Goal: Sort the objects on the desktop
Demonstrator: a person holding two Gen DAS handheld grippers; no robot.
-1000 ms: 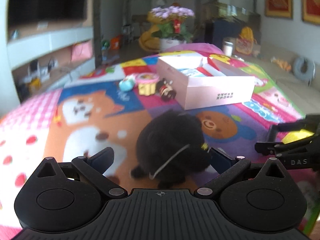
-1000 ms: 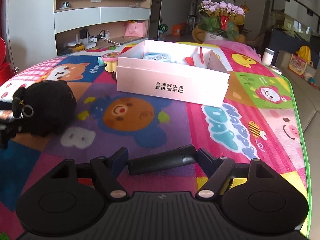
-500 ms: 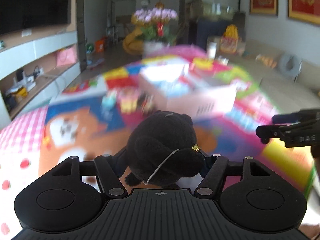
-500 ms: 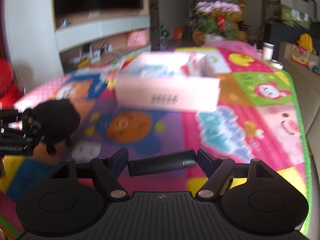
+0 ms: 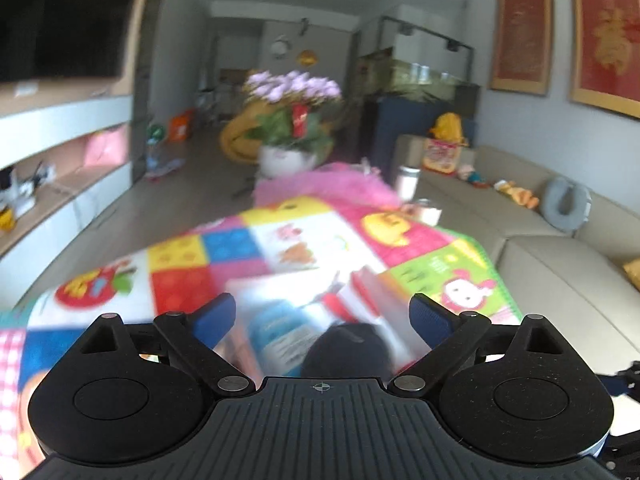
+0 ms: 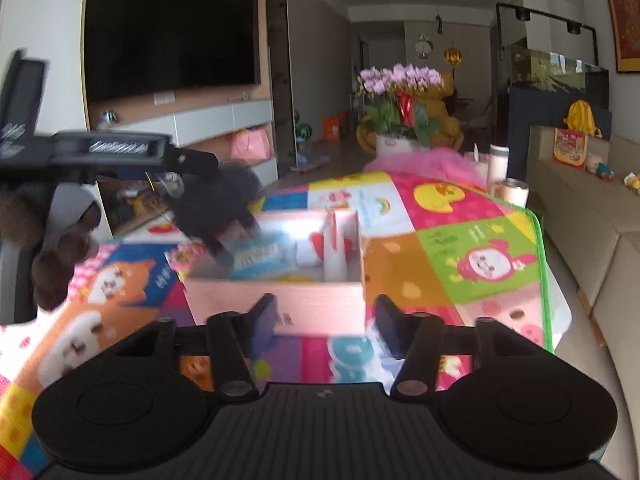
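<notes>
A patchwork play mat of bright cartoon squares covers the surface and fills the middle of both views. A pink cardboard box stands directly on it at the centre of the right wrist view. At the mat's far end, upper right of centre, lies a pink fluffy cloth, with a white bottle and a small can beside it

Bright living room — dark television on the wall far left of the tongs, potted pink orchids straight ahead, beige sofa right, red framed pictures above.
</notes>
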